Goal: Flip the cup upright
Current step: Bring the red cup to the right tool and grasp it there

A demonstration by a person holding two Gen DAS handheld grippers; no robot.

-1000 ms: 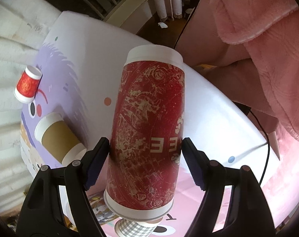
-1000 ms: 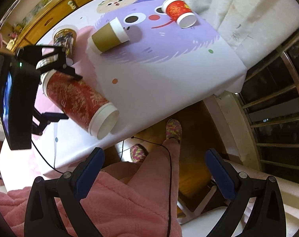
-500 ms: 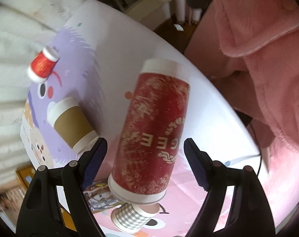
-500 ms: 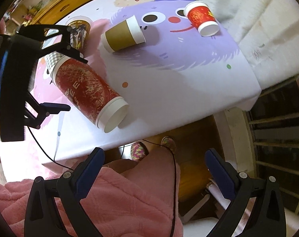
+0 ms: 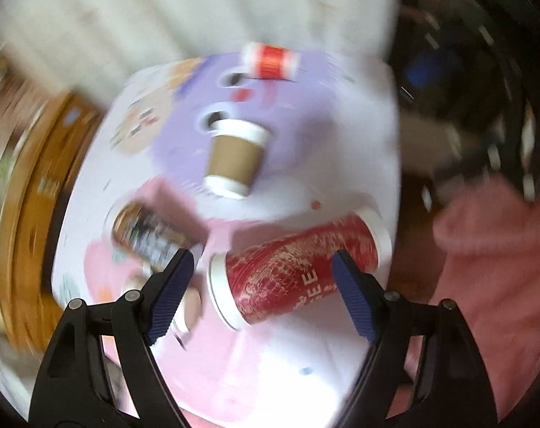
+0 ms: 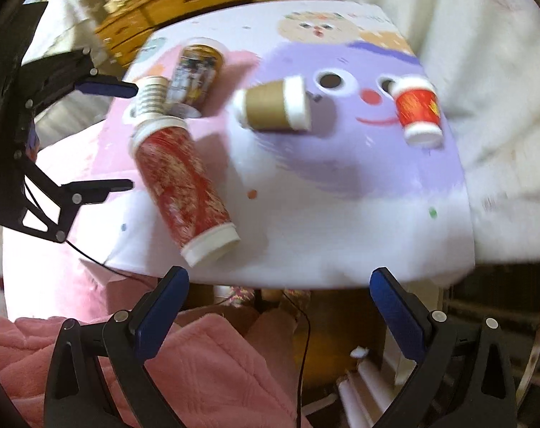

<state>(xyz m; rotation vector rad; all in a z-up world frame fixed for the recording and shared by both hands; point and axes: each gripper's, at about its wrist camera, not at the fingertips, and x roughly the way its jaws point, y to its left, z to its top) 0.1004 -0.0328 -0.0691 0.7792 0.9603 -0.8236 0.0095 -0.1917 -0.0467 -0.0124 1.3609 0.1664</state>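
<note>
Left wrist view: left gripper [image 5: 259, 278] wide open, tall red cup [image 5: 302, 271] released since 1.0 s ago, lying sideways on table [image 5: 341, 149]; right gripper [image 6: 277, 299] open, empty

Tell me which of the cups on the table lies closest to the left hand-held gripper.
The tall red cup, on its side between the open fingers of the left hand-held gripper. The brown cup and the small red cup lie farther off.

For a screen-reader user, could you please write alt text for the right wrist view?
A tall red patterned cup lies on its side near the front edge of a cartoon-print table; a brown cup and a small red cup lie behind. The right gripper, jaws open, hovers short of the table.
</note>
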